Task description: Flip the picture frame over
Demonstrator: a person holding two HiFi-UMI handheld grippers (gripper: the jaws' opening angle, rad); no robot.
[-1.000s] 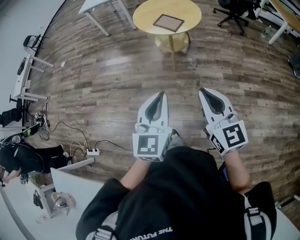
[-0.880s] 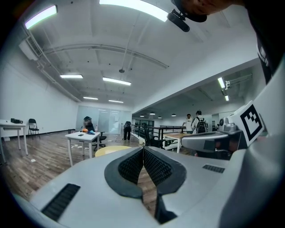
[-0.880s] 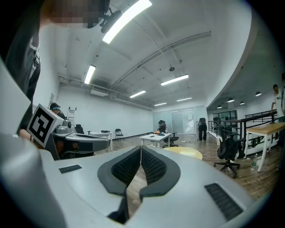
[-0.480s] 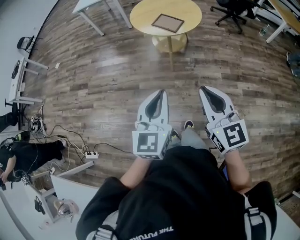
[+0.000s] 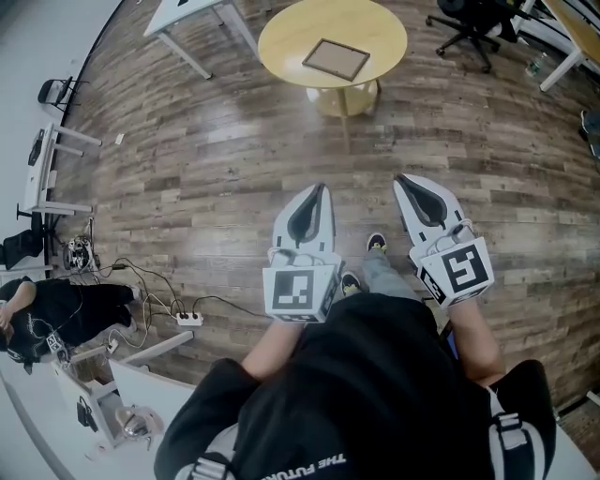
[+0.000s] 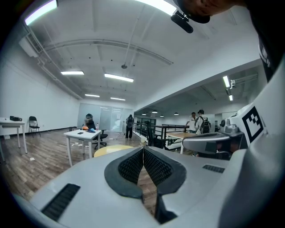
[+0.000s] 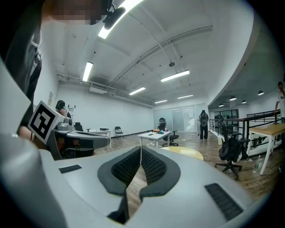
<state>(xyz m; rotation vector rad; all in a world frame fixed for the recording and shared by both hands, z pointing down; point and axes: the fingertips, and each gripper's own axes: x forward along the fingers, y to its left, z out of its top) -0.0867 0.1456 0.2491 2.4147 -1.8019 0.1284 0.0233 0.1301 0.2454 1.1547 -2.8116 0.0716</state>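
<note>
Head view alone, picture frame (image 5: 336, 58), flat on round table (image 5: 289, 34)

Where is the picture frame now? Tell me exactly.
Head view, top centre: the picture frame lies flat on the round yellow table, with a black office chair to its right.

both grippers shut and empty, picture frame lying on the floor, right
Not the floor: the head view shows the picture frame lying on the round yellow table. The left gripper and right gripper are shut and empty.
</note>
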